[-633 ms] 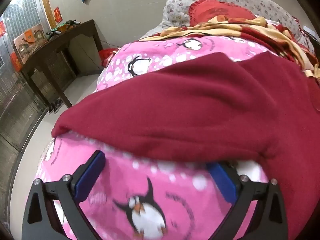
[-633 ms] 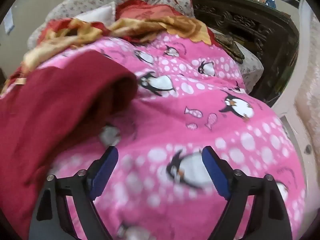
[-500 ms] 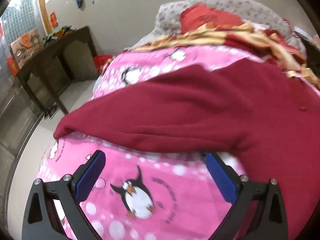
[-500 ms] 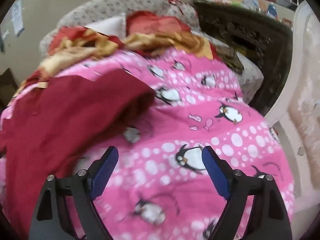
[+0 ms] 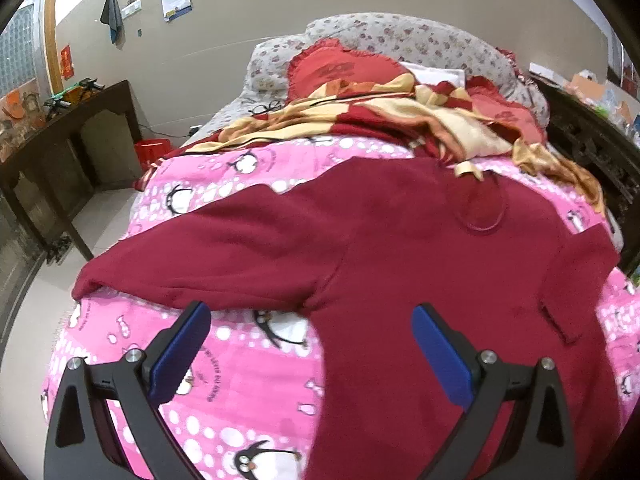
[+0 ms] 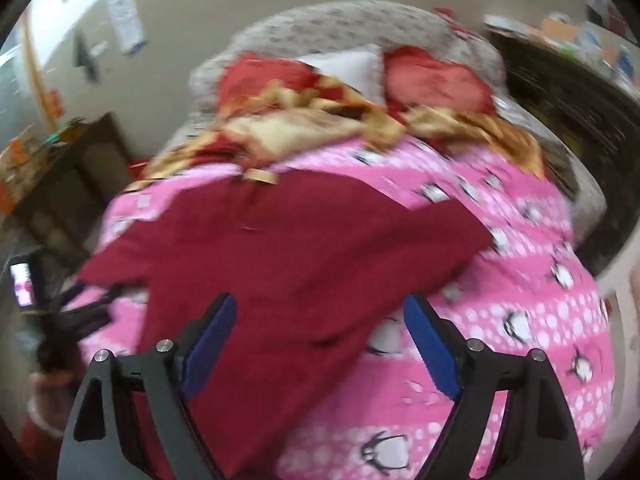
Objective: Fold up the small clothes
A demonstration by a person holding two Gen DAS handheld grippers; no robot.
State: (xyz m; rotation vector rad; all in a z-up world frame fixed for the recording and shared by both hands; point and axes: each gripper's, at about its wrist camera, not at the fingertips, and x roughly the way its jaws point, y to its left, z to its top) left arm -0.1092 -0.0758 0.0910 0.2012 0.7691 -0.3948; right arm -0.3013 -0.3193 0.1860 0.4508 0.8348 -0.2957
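Observation:
A dark red sweater (image 5: 400,248) lies spread flat on the pink penguin blanket (image 5: 248,380) of a bed. One sleeve (image 5: 180,264) reaches out to the left and the other sleeve (image 5: 576,280) is folded down at the right. My left gripper (image 5: 310,320) hovers open above the armpit of the left sleeve, holding nothing. In the right wrist view, which is blurred, the sweater (image 6: 300,248) fills the middle. My right gripper (image 6: 320,308) stands open above its lower part with nothing between the pads. The left gripper (image 6: 80,312) shows dimly at the left edge.
A crumpled red and yellow blanket (image 5: 400,120) and red cushions (image 5: 340,68) lie at the head of the bed. A dark wooden table (image 5: 60,128) and a red bucket (image 5: 152,150) stand left. Dark carved furniture (image 5: 592,152) borders the right side.
Both grippers have drawn back and up from the sweater, so the whole garment now shows. The right view has swung left from the bare blanket onto the sweater.

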